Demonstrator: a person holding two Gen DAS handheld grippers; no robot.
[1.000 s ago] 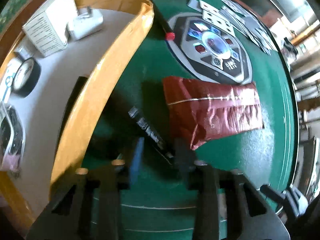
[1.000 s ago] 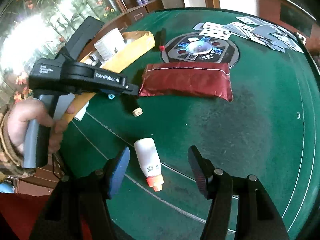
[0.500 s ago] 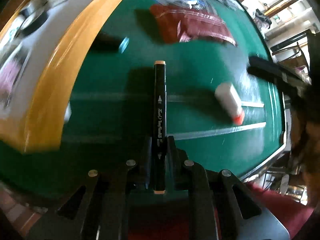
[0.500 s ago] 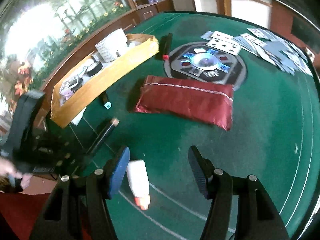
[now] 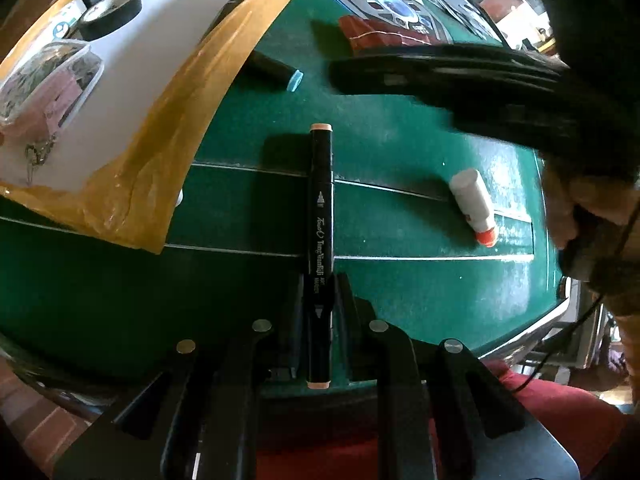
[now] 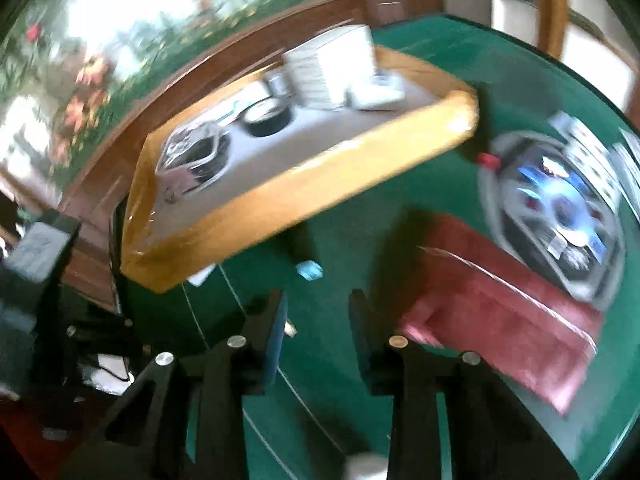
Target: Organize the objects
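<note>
Gripping the black marker (image 5: 320, 208) lengthwise above the green table (image 5: 400, 152), the left gripper (image 5: 319, 300) is clamped; the right gripper (image 6: 316, 312) is closing on nothing, near the yellow tray (image 6: 304, 196).

Left wrist view: looks steeply down along the left gripper (image 5: 320, 304) onto the green table (image 5: 400, 152), close above it — the cardboard tray (image 5: 180, 92) fills the upper left. Right wrist view: tilted and motion-blurred, faces across the table (image 6: 344, 248) toward the tray (image 6: 304, 196) from somewhat farther back. Both views share the tray, the red pouch (image 5: 380, 34) (image 6: 500, 312), a blue-capped marker (image 5: 276, 69) (image 6: 308, 270) and, probably, the white bottle (image 5: 474, 206).
</note>
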